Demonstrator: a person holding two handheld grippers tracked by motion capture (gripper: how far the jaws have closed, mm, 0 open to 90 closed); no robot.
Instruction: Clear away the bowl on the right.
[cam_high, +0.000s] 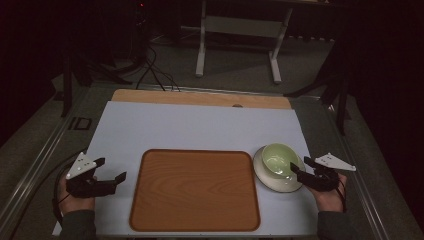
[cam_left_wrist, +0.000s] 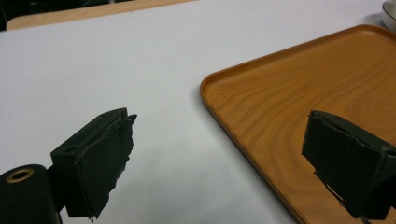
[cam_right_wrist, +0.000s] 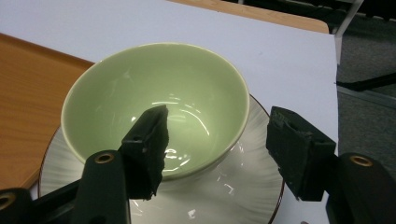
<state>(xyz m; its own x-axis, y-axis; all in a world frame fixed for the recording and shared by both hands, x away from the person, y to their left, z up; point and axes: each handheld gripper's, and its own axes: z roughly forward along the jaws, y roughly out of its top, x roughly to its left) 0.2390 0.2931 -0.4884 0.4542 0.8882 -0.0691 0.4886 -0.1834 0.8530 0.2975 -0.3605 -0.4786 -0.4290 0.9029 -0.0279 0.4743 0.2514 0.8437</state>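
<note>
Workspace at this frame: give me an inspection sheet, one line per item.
Surface: pale sheet over a wooden table.
Job's things: bare wooden tray; green bowl on a white plate, right of the tray.
Clutter: nothing seen.
Grippers: left tool open beside the tray; right tool open, one jaw inside the bowl, the other outside its rim.
Cables: floor cables beyond the table.
Surroundings: dark room, white stand behind.
</note>
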